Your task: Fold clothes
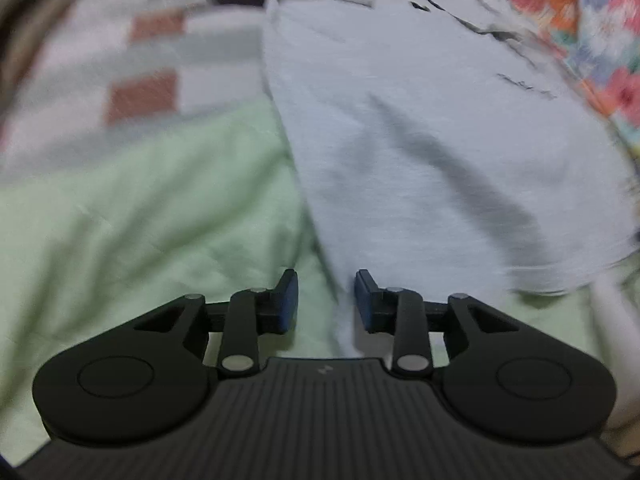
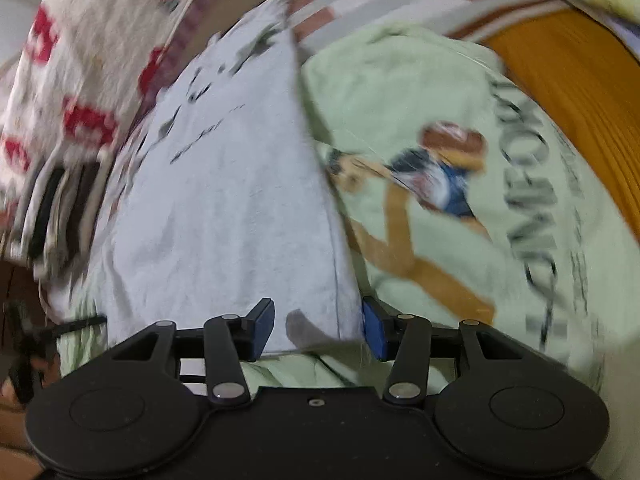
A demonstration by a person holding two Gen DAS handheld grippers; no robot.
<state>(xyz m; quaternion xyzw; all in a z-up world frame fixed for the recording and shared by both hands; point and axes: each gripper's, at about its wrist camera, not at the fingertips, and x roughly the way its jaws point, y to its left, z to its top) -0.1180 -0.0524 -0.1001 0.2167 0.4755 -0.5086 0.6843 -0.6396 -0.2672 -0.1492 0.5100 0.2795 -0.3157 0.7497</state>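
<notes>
The pale grey garment lies spread over a light green T-shirt, which serves as the landmark here: the grey cloth covers one side of it, its long straight edge running across the green fabric. In the right wrist view the green shirt's print, a cartoon figure with dark lettering beside it, shows uncovered just past that grey edge. The left gripper stands low over the near edge of the grey garment where it meets the green shirt; its blue-padded jaws are apart, the narrow end of the grey cloth runs between them, and neither pad visibly presses on it. The right gripper is at the grey garment's near corner, jaws spread wider, with the corner lying between them and a gap at each pad, so it grasps nothing. Beyond the green shirt, a checked cloth of white, grey and brick-red squares lies at its far side, and a flowered fabric lies past the grey garment. An orange ribbed cloth borders the green shirt's printed side, and a white cloth with red shapes lies beyond the grey garment. Both views are motion-blurred.
</notes>
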